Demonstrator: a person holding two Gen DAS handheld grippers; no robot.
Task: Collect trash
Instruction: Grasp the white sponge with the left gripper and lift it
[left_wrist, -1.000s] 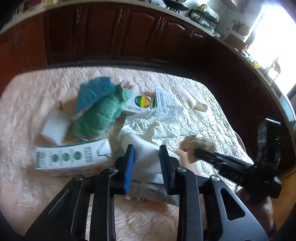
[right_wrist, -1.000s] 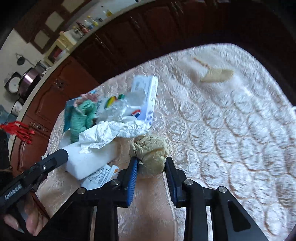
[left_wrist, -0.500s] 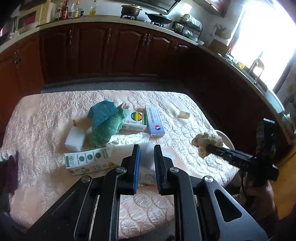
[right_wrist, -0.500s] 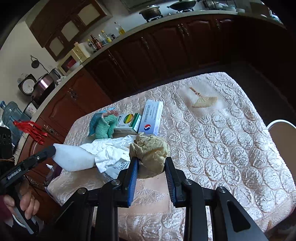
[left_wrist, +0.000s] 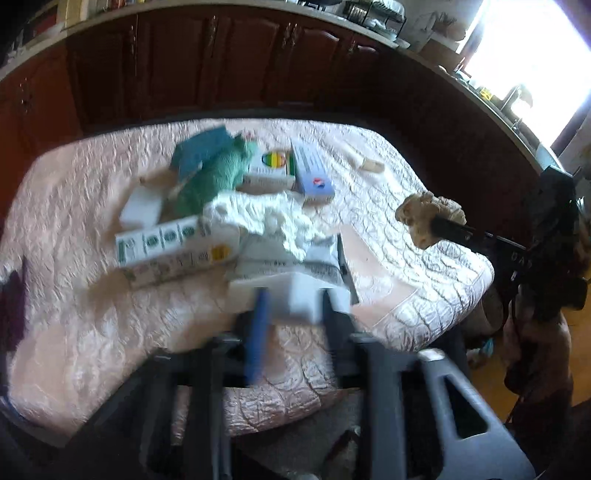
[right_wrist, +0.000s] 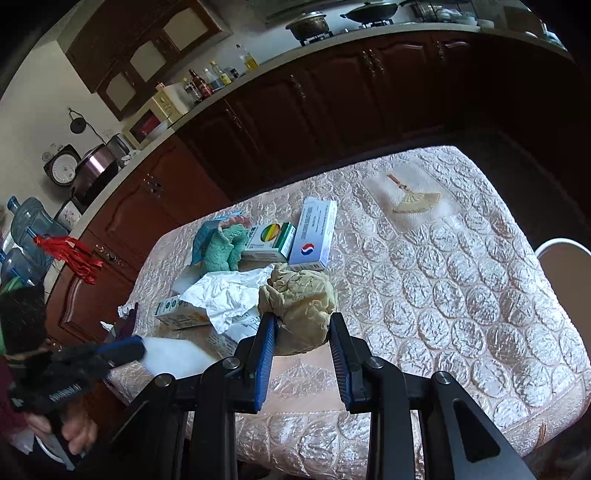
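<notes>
While your right gripper (right_wrist: 302, 319) pinches the tan paper wad (right_wrist: 299, 295) above the near edge of the table (right_wrist: 461, 295), watch the left gripper (left_wrist: 294, 293): its jaws have just been opening, with the white block (left_wrist: 299, 304) between them. Blur hides whether the pads grip it. So close to the near-left corner, a loose block could tumble to the floor.

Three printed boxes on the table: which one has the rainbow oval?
The middle box, green-edged, between the teal cloth and the blue-white box. The long carton shows green circles instead.
</notes>
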